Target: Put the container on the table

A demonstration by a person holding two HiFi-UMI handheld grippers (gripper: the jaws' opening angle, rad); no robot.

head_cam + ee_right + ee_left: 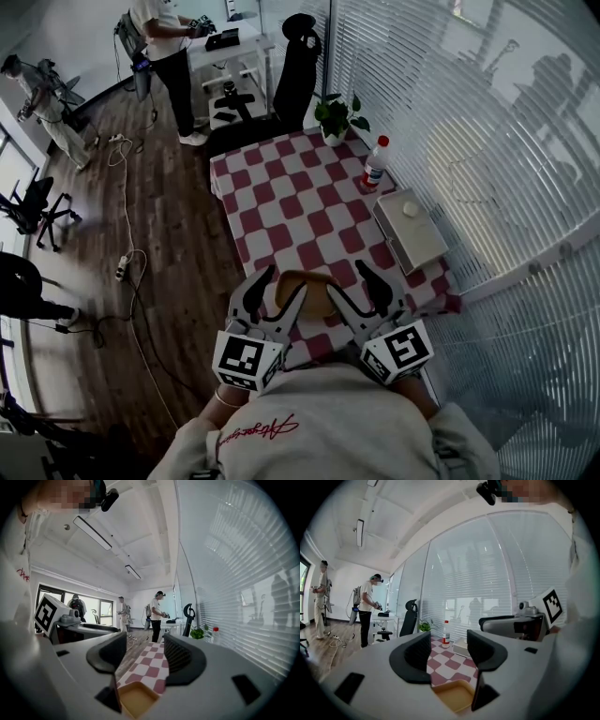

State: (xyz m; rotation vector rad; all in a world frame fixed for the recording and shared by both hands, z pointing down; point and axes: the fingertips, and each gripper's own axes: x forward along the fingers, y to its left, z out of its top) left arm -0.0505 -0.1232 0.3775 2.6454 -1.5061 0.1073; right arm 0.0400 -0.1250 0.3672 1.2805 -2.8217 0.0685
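Note:
A tan open container (309,292) hangs between my two grippers over the near edge of the red-and-white checked table (281,197). My left gripper (284,281) is at its left side and my right gripper (347,279) at its right side. In the left gripper view the container (450,695) sits low at the base of the jaws of the left gripper (449,648), under the right-hand finger. The right gripper view mirrors this: the container (136,700) lies under the left-hand finger of the right gripper (145,656). Both pairs of jaws stand wide apart, with tablecloth showing through the gap.
On the table's right side stand a white spray bottle with a red cap (375,164) and a grey box (411,230); a potted plant (336,117) is at the far corner. A black office chair (295,70) stands behind. Cables (131,262) lie on the floor at left, and two people (169,47) stand beyond.

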